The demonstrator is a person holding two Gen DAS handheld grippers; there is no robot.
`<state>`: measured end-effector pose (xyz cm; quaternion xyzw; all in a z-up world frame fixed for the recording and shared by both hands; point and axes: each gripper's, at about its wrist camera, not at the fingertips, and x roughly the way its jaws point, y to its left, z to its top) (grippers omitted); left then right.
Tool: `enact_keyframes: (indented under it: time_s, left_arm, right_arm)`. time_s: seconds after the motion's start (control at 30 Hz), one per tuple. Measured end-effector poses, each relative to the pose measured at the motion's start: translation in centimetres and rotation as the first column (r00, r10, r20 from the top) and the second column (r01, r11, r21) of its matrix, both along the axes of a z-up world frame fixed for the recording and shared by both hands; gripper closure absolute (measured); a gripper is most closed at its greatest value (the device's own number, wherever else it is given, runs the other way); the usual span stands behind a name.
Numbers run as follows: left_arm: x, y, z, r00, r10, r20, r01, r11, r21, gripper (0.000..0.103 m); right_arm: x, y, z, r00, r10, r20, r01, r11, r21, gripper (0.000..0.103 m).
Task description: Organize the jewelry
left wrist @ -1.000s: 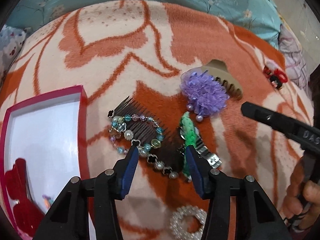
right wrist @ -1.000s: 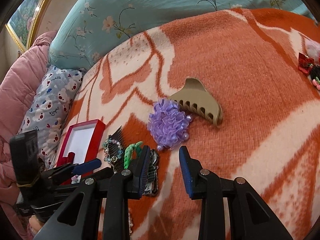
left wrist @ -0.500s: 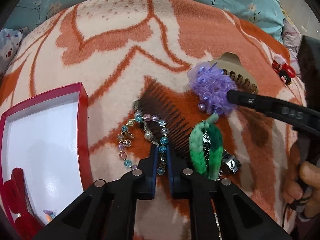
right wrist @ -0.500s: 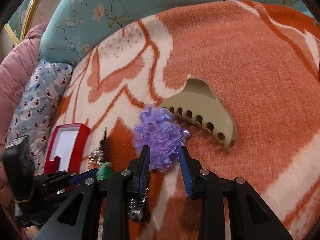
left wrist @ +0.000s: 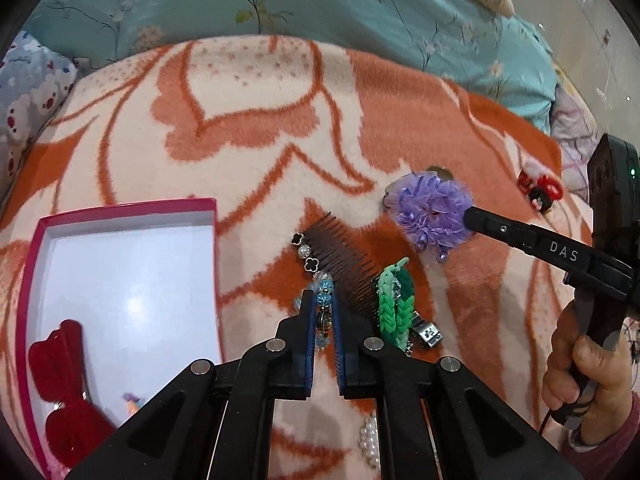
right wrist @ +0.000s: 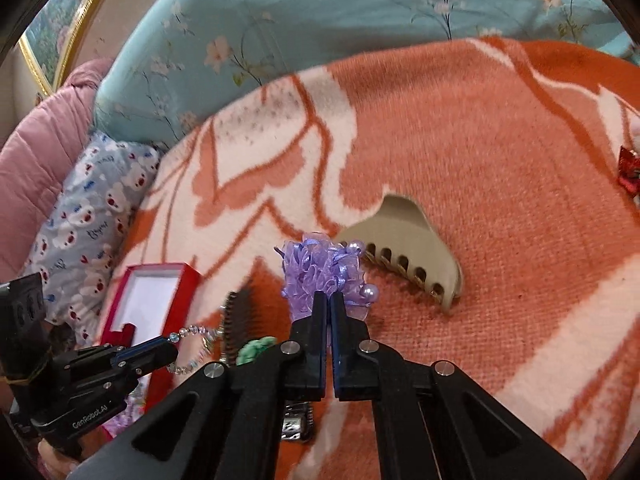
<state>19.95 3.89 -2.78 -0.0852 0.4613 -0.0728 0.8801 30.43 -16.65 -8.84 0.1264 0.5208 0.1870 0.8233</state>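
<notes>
The left gripper (left wrist: 323,322) was clamped on the string of pale blue and clear glass beads (left wrist: 323,312), its blue-padded fingers (left wrist: 308,320) pressed in on the strand; in the right wrist view the bracelet hung from that gripper's tip clear of the orange-and-cream patterned blanket (left wrist: 260,128). Just beside it lay the dark brown hair comb edged with black clover shapes and pearls (left wrist: 340,256), and touching the comb's right end, a green woven loom-band bracelet (left wrist: 394,300) over a small silver clasp piece (left wrist: 428,328). To the left sat the open red-rimmed box with a white floor (left wrist: 216,264), holding a red bow-shaped clip (left wrist: 60,384) in its near corner.

The right gripper (right wrist: 325,316) was closed on the purple ruffled ribbon hair flower with small pearls (right wrist: 320,272), pinching its near edge. Behind the flower and touching it rested the beige plastic claw clip (right wrist: 404,248). A small red ornament (right wrist: 628,168) lay well apart at the blanket's right edge.
</notes>
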Motion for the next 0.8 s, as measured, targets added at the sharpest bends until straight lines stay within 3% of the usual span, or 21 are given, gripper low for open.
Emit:
enact_keyframes:
  time_s: [0.4,0.8]
  left_arm:
    - [-4.7,2.9,3.9,0.996,0.049,0.069,-0.046,0.998,-0.034,0.097]
    - [-10.2,7.8,6.4,0.984,0.143,0.106,-0.140,0.990,-0.033,0.097]
  right_arm:
    - [-2.1,1.5,3.5,0.999,0.021,0.035,-0.023,0.999,0.038,0.102]
    - [-5.1,7.2,5.1,0.992,0.124,0.029,-0.126,0.985,0.115,0.102]
